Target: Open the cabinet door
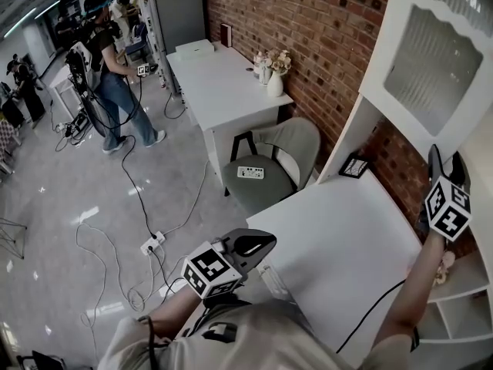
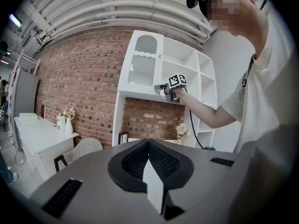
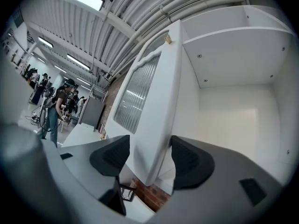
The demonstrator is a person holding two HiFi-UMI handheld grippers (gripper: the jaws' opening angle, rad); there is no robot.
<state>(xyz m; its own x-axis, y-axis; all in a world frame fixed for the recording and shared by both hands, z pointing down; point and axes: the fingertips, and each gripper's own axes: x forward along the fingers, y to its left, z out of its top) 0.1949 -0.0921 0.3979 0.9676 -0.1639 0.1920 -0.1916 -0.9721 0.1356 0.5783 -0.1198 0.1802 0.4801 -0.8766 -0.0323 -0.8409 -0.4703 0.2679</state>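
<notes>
The cabinet door (image 3: 149, 101), a smooth white panel with a ribbed glass pane, stands ajar above the surface (image 1: 339, 237), showing a plain white compartment (image 3: 233, 111). The right tool (image 1: 447, 160) pinches the door's free edge, probably for leverage. The left tool (image 2: 148, 158) is clenched on nothing, low and idle.

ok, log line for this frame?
right gripper: shut on edge of white ribbed-glass cabinet door | left gripper: shut, empty | door: ajar

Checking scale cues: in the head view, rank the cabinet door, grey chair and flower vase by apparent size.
cabinet door: largest, though it is nearest the camera
grey chair: second
flower vase: smallest by far
</notes>
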